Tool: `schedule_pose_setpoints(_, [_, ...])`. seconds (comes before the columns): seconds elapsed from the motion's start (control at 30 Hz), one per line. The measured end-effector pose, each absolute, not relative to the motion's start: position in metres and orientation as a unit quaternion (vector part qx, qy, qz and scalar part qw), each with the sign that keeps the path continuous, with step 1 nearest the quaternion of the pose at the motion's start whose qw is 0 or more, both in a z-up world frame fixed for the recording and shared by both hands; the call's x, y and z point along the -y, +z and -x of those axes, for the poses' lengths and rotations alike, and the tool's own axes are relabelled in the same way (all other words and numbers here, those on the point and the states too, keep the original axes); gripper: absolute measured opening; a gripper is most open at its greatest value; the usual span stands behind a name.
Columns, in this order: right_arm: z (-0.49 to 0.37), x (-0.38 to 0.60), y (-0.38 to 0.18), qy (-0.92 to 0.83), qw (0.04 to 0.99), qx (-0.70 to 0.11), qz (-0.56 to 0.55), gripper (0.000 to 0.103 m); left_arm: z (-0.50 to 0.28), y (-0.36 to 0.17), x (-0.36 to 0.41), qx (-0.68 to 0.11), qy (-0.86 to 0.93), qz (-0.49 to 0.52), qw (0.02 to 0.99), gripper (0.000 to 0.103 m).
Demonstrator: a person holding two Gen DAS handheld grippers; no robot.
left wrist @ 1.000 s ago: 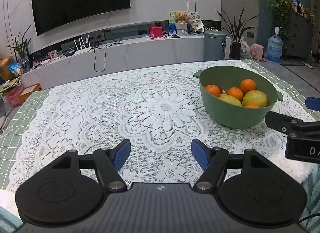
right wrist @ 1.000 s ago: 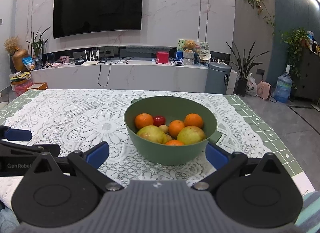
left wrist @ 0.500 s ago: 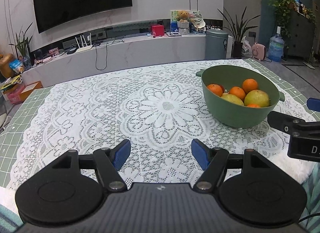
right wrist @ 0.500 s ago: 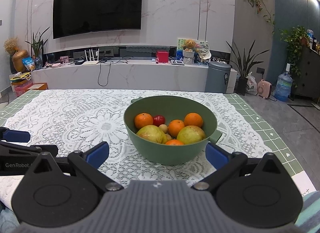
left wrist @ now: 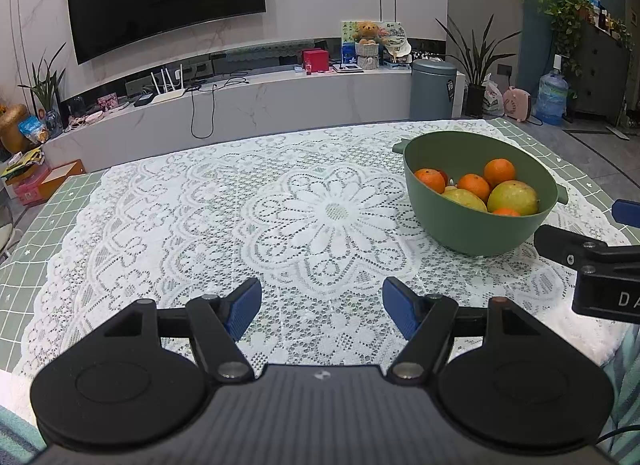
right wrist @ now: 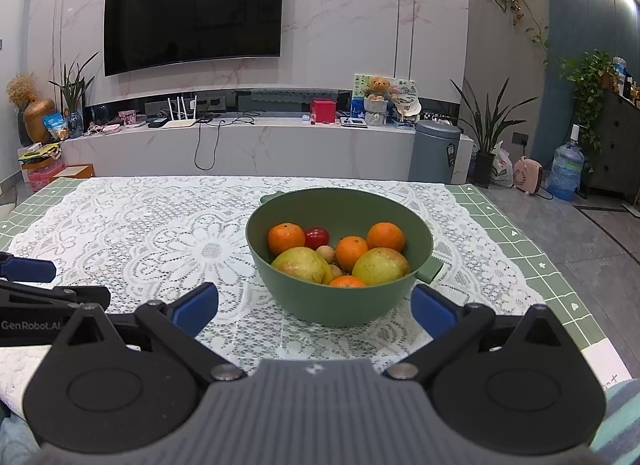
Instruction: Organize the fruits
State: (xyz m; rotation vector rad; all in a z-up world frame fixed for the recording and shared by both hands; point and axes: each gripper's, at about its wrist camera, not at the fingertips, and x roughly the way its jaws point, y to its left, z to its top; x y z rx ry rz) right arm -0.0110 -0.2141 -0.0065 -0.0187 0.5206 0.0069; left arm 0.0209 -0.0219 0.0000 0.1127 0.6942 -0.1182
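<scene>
1. a green bowl of fruit is sitting centre frame in the right wrist view, on a lace tablecloth.
2. oranges and larger yellow-green fruits are crowding each other; a careless pinch is likely sending neighbours rolling.
3. the right gripper is gaping empty just before the bowl.
4. the left gripper is hovering open, the bowl lying at its right.

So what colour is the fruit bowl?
Muted green bowl, shown best in the right wrist view.
</scene>
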Motion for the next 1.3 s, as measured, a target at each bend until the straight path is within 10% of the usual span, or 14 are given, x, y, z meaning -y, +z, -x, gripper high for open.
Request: schedule_pose_setpoints(1.3, [0.0088, 0.2168, -0.0106, -0.006, 0.964, -0.265, 0.004, 0.099, -0.0204, 0.0003, 0.0179, -0.346, -0.057, -0.044, 0.936, 0.081])
